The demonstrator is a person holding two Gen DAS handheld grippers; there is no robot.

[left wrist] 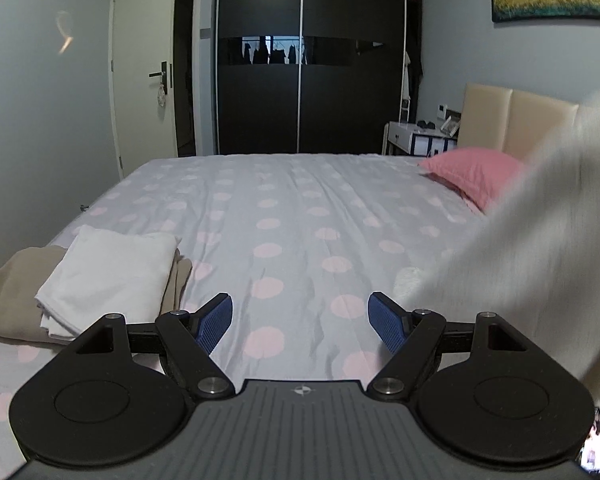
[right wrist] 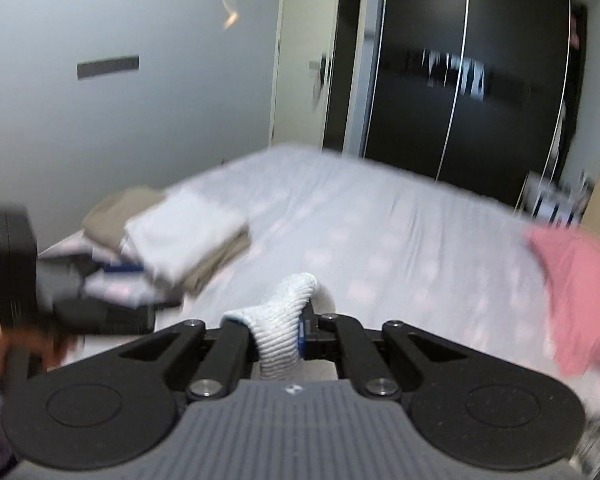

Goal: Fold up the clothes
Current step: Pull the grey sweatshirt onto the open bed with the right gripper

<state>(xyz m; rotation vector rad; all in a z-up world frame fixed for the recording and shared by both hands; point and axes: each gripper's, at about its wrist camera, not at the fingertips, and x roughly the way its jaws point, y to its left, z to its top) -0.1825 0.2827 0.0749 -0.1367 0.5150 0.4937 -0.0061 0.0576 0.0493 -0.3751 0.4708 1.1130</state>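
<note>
My left gripper (left wrist: 300, 322) is open, its blue pads (left wrist: 216, 322) wide apart above the dotted bedsheet (left wrist: 284, 208) with nothing between them. A white garment (left wrist: 540, 248) hangs blurred at the right of the left wrist view. My right gripper (right wrist: 279, 330) is shut on a ribbed white hem of that garment (right wrist: 284, 312), which bulges up between its fingers. A folded white cloth (left wrist: 108, 276) lies on a folded beige one (left wrist: 8, 296) at the bed's left edge; the same pile (right wrist: 188, 236) shows in the blurred right wrist view, with the left gripper (right wrist: 100, 280) before it.
A pink pillow (left wrist: 472, 176) lies against the beige headboard (left wrist: 512, 120) at the right. A dark wardrobe (left wrist: 308, 56) and a white door (left wrist: 144, 80) stand beyond the bed. A bedside table (left wrist: 416, 138) sits by the headboard. A hand (right wrist: 28, 344) holds the left gripper.
</note>
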